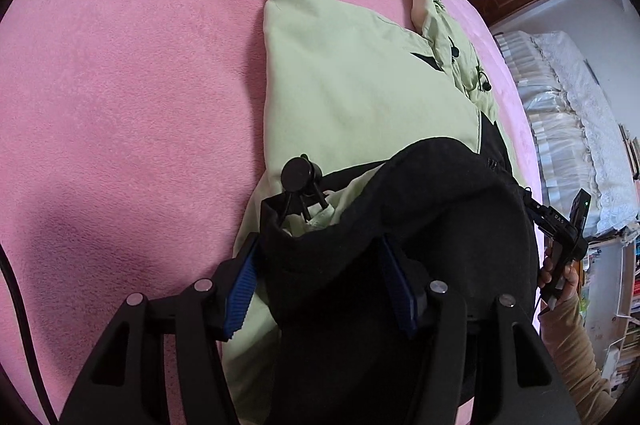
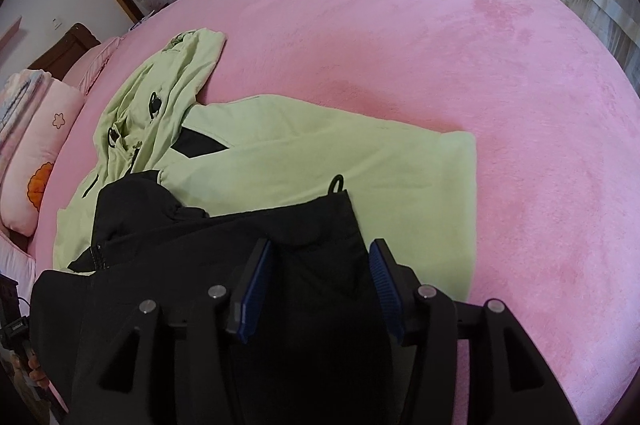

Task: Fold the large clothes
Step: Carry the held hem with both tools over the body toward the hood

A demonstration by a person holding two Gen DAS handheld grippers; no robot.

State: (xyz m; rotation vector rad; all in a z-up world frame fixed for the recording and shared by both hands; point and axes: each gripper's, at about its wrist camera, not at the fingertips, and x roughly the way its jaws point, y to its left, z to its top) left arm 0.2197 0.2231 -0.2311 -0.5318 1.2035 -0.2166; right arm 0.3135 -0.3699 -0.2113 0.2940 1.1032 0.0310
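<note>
Black hem (image 2: 280,225) sits between our left gripper (image 1: 320,281) and right gripper (image 2: 316,285), jaws parted, letting it drop onto the green jacket (image 2: 320,153) to finish the fold.

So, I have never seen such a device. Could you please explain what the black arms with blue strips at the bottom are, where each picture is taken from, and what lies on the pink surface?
There is no robot here. A person holds a hand tool with two fingers in each hand, and each tool carries a wide-angle camera that looks along its fingers. One picture comes from the left gripper, the other from the right gripper. The blue strips are the gripping pads.

On the pink bed cover lies a light green jacket with a hood and a black lower part. A pillow sits at the bed's edge.

Both tools have their jaws apart with the black cloth between them. It looks loose rather than pinched.
</note>
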